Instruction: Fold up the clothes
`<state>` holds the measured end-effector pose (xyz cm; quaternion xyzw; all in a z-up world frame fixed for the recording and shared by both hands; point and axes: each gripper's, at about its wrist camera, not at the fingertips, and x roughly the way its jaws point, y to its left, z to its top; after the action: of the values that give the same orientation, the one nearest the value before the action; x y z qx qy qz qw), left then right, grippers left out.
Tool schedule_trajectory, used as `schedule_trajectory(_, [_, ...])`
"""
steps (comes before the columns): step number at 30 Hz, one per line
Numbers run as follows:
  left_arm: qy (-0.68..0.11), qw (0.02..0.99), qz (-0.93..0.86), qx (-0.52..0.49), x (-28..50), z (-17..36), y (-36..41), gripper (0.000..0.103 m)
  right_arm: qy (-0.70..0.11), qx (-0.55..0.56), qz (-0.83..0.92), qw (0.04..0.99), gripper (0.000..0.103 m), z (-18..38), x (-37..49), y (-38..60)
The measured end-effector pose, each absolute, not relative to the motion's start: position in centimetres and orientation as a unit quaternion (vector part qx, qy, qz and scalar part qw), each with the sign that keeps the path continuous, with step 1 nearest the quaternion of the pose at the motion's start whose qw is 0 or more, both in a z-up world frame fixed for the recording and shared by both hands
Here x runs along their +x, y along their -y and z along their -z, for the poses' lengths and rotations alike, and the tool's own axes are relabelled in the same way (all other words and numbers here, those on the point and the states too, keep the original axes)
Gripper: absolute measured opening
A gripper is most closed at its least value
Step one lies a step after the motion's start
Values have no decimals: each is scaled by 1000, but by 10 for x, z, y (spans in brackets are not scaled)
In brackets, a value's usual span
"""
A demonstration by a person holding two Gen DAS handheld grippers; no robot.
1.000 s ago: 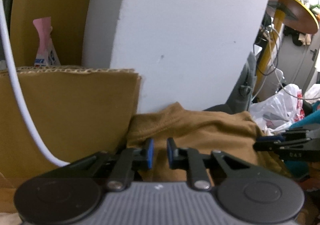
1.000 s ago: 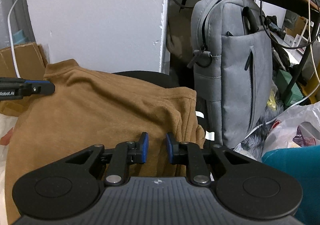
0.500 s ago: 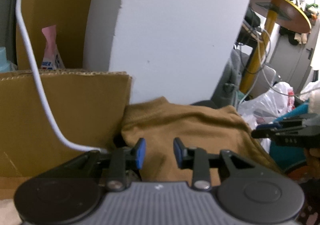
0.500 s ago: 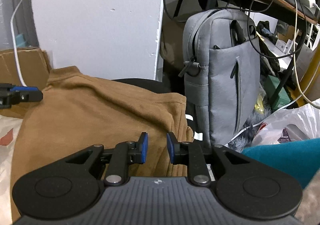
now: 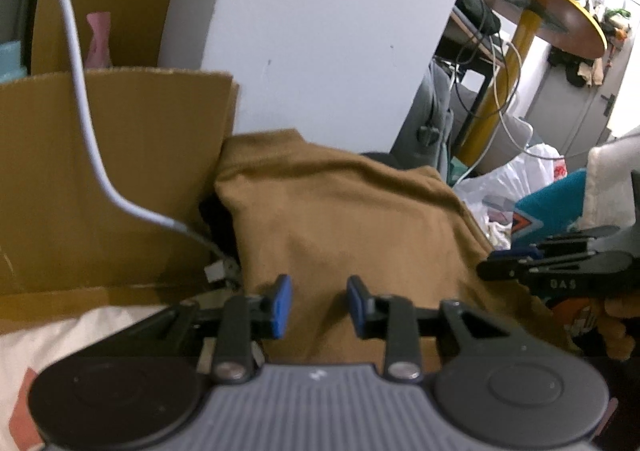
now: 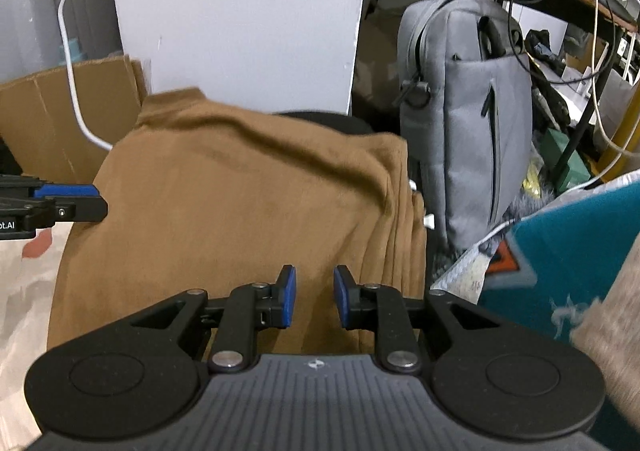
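Note:
A brown garment [image 5: 340, 219] lies folded in a thick pile against a white pillar, its layered edge on the right [image 6: 400, 235]. My left gripper [image 5: 318, 291] hovers over its near left part, open, with nothing between the blue pads. My right gripper [image 6: 314, 283] hangs over the near right part, jaws a little apart and empty. Each gripper shows in the other's view: the right gripper [image 5: 492, 267] at the garment's right edge, the left gripper [image 6: 92, 201] at its left edge. Neither touches the cloth.
A cardboard box [image 5: 100, 171] with a white cable [image 5: 86, 123] across it stands left of the garment. A grey bag [image 6: 468, 111] stands to the right, with a plastic bag [image 5: 508, 179] and a teal cloth [image 6: 560, 243] nearby. A patterned sheet [image 6: 24, 291] covers the near surface.
The left jaws have widened. Both grippers have drawn back from the garment, so more of it shows. The garment itself has stayed in place.

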<state>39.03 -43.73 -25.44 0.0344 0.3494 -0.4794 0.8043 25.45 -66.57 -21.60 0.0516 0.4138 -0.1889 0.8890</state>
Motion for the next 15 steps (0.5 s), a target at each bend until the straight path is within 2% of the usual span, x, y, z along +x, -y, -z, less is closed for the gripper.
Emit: schedule_trajectory(15, [-388,800,457,29,380,273,398,36,-429,74,206,876,28,232,220,653])
